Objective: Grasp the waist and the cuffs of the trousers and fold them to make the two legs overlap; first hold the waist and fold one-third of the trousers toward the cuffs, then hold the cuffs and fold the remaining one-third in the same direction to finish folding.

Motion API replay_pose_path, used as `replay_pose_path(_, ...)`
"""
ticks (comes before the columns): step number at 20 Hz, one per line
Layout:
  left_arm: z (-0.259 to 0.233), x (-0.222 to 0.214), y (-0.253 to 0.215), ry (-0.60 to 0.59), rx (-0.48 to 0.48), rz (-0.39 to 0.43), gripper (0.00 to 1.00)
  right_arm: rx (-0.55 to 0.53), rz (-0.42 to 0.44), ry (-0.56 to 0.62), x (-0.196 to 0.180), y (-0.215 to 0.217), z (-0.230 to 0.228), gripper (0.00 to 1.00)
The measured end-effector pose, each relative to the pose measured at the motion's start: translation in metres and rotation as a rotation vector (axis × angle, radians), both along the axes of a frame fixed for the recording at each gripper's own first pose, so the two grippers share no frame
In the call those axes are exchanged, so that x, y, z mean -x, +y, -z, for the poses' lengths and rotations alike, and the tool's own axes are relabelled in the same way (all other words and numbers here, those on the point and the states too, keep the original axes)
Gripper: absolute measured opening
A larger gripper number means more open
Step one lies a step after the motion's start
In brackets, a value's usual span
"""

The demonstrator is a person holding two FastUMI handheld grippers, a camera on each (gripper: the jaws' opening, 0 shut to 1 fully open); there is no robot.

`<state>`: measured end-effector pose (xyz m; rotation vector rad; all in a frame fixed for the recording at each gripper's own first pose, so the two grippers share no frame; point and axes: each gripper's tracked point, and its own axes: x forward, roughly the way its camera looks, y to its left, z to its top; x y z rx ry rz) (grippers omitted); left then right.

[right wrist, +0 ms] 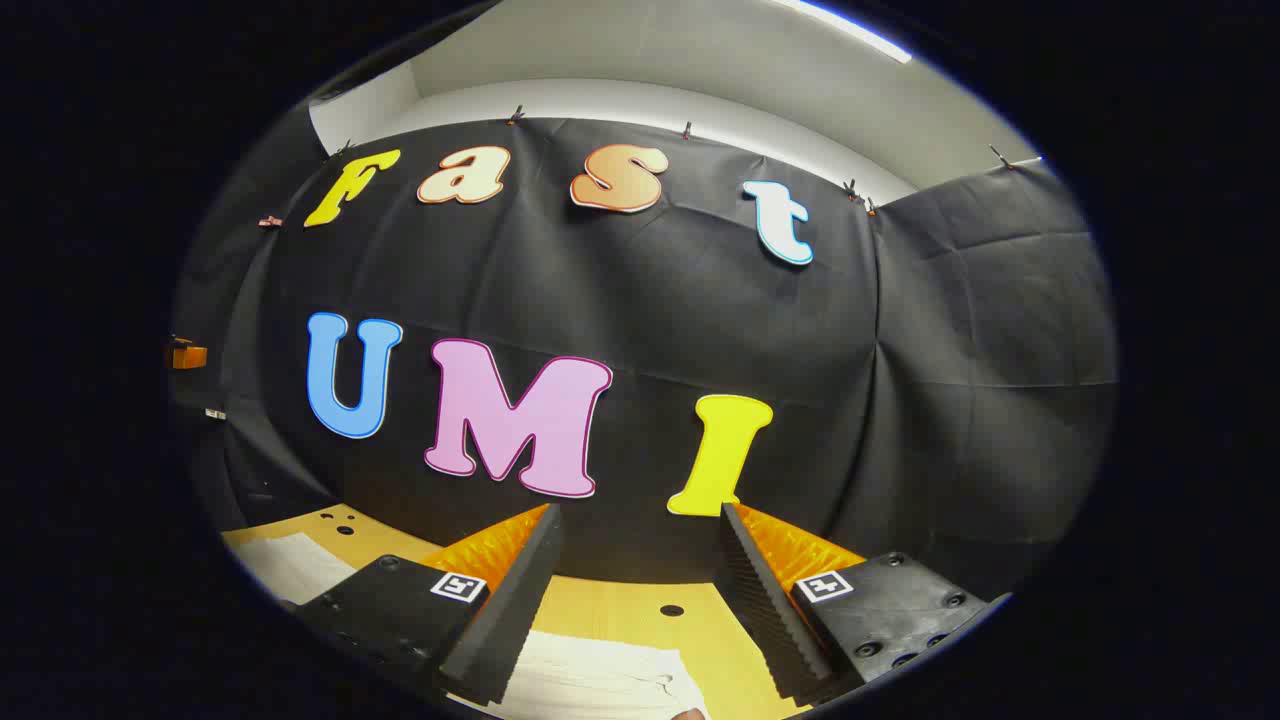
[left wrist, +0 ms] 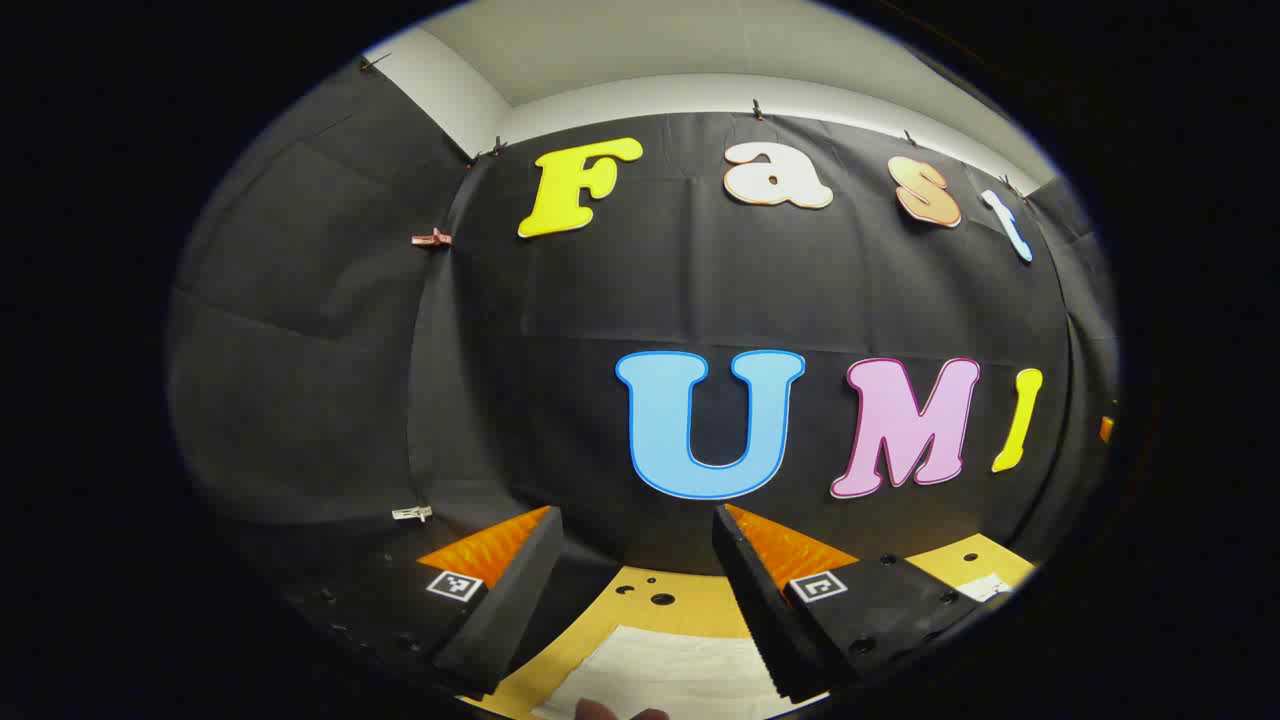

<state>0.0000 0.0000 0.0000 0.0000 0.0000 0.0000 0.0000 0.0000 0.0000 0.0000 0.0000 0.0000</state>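
- Tongs status: left tongs (left wrist: pixel 637 560) wide apart, nothing between the fingers; right tongs (right wrist: pixel 637 560) the same, wide and empty.
- Both sets aim forward and slightly up at the booth wall (left wrist: pixel 560 330), held above the desk (left wrist: pixel 690 605), not down on the cloth. Reads as a raised, ready or retracted pose, not a grasp.
- Trousers (left wrist: pixel 665 675): pale fabric lying flat on the desk just below and between the left fingers; in the right gripper view the trousers (right wrist: pixel 590 680) show as a stacked edge with layers under the tongs.
- Layered edge suggests some folding is in place; how many folds, can't tell from so small a visible patch.
- Fingertip-like bit at the bottom edge of the left gripper view, too small to call.
- Desk has holes in the wood surface near the wall.
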Motion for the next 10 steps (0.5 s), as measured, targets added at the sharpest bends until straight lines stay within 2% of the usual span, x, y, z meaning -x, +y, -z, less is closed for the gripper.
replay_pose_path(4,0.004,0.002,-0.016,-0.004,-0.018,0.026,0.95,-0.005,0.024,0.007,0.002,-0.01,0.007,0.96)
replay_pose_path(10,0.013,0.001,-0.016,0.003,-0.032,0.047,0.95,0.026,0.039,0.011,0.008,-0.008,0.008,0.96)
